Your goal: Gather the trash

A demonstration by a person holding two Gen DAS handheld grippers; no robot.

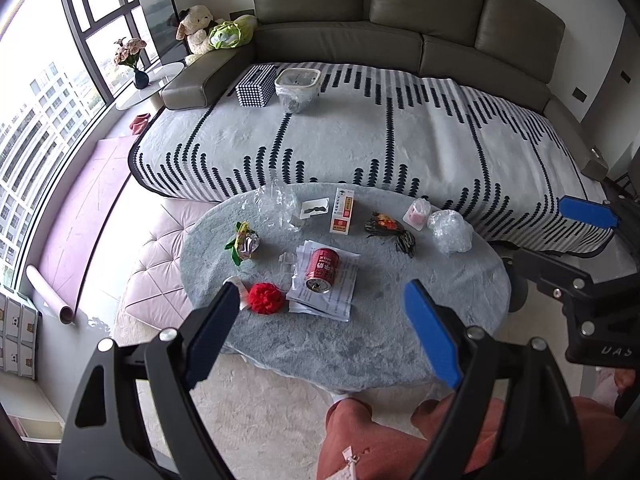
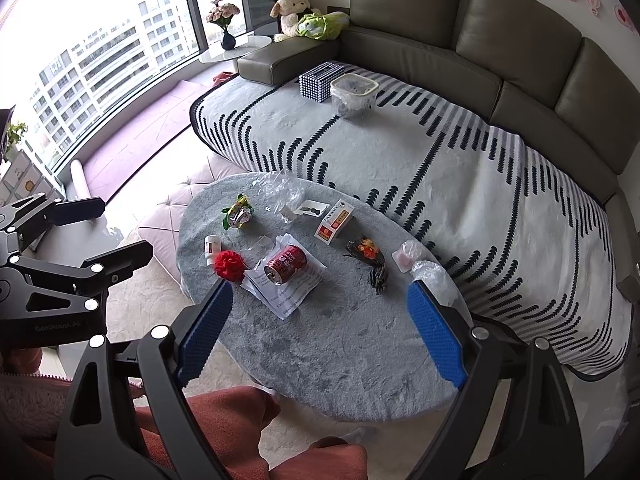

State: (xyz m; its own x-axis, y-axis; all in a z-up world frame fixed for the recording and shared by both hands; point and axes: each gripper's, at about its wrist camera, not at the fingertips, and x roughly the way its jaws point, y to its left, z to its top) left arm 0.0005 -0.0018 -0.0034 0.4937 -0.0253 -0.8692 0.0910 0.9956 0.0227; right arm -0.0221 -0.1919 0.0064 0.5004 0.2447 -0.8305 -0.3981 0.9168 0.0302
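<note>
Trash lies scattered on a round grey fuzzy table (image 1: 360, 336) (image 2: 352, 360): a red can (image 1: 322, 270) (image 2: 285, 264) lying on printed papers (image 1: 340, 296), a red pompom (image 1: 266, 298) (image 2: 229, 265), a white pill bottle (image 2: 211, 249), a foil wrapper (image 1: 245, 242) (image 2: 239, 213), clear plastic (image 1: 280, 202), a red-and-white box (image 1: 343, 216) (image 2: 335, 221), a dark wrapper (image 1: 390, 228) (image 2: 368, 256) and a crumpled plastic bag (image 1: 450, 230). A bag-lined bin (image 1: 297, 88) (image 2: 353, 94) stands on the sofa. My left gripper (image 1: 320, 304) and right gripper (image 2: 320, 300) are both open and empty, above the table's near side.
A spotted tissue box (image 1: 256, 86) (image 2: 321, 80) sits beside the bin on the striped blanket (image 1: 360, 148). A pink ottoman (image 1: 160, 276) stands left of the table. My knees (image 1: 400, 432) are below the table's near edge. The other gripper shows at the right edge (image 1: 588, 212).
</note>
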